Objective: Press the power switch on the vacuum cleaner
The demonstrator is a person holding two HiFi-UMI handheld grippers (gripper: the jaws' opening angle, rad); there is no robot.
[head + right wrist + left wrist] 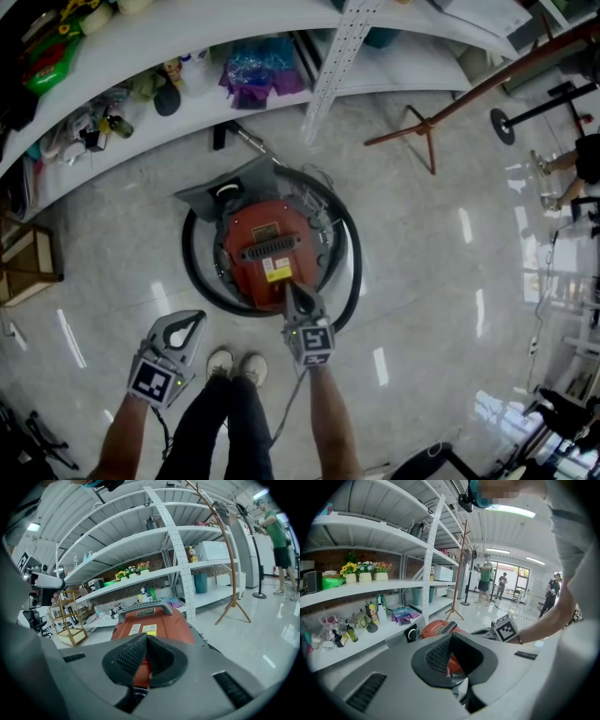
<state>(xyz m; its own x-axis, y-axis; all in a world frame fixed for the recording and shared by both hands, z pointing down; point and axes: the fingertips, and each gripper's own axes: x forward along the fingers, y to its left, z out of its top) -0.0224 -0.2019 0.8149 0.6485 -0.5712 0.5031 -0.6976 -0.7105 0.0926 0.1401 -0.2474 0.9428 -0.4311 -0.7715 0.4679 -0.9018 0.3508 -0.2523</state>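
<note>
Sitting on the pale floor in the middle of the head view, the red vacuum cleaner (pixel 267 248) has a black handle (pixel 270 248) across its top and a yellow label (pixel 277 270) just below that. A black hose (pixel 192 272) loops round its body on the floor.

The right gripper (pixel 290 287) points at the near edge of the red body, at the centre of the frame, with its marker cube lower down toward the person's forearm. In the right gripper view its jaws are pressed together with nothing between them (pixel 146 637), and the red casing fills the space just beyond the tips. Whether the tips actually touch the casing cannot be told, and the switch itself is not visible.

The left gripper (pixel 198 319) hangs at the lower left of the head view, well apart from the vacuum cleaner and beside the person's shoes (pixel 236 364). Its jaws are also pressed together and pinch nothing — the left gripper view shows the tips meeting (pixel 450 635), with the red body and the other gripper's marker cube beyond them.

White shelves (pixel 187 103) curve across the top of the head view, carrying bottles and small packets. A brown coat stand (pixel 427 127) stands at the upper right. People stand far back in the room in both gripper views.
</note>
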